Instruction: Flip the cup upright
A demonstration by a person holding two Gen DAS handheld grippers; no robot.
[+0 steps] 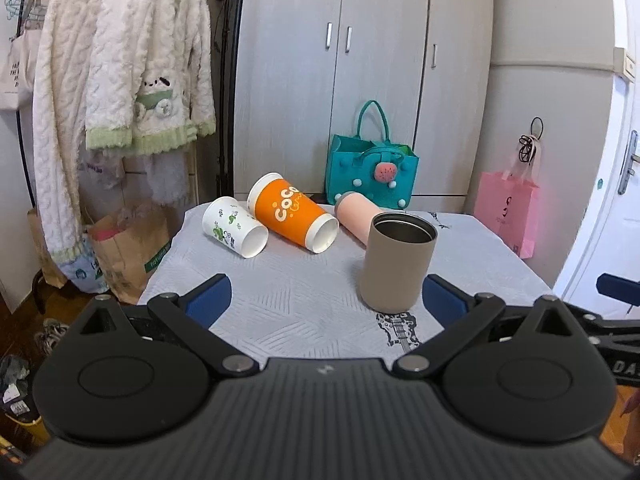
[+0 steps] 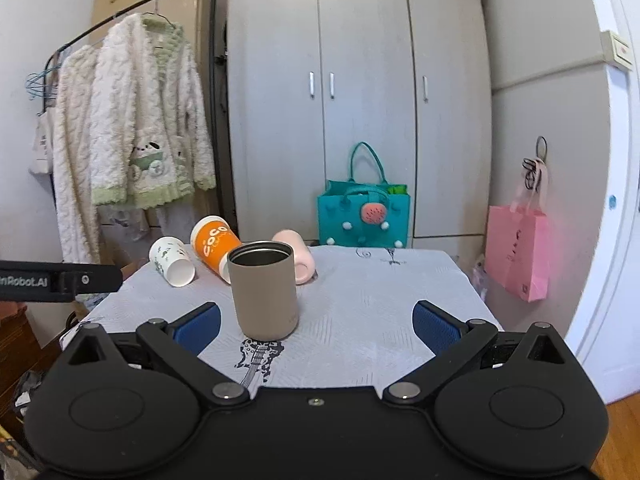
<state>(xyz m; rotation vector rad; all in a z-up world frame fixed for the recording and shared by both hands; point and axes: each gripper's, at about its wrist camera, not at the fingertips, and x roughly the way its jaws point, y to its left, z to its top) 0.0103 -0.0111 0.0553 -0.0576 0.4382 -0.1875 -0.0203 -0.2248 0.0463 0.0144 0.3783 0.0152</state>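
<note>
Table [image 1: 304, 304]: tan cup [image 1: 397, 265] upright; only right view shows left gripper [image 2: 60, 277].

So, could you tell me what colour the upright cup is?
Taupe outside, steel inside; upright cup, best in the right wrist view.

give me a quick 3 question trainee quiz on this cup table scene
1. How many cups lie on their sides on the table?
2. True or false: the tan cup stands upright with its mouth up.
3. Which lying cup is between the other two: A white cup, B orange cup, C pink cup?

Key
1. Three.
2. True.
3. B. Both the left gripper and right gripper are open and hold nothing.
</note>
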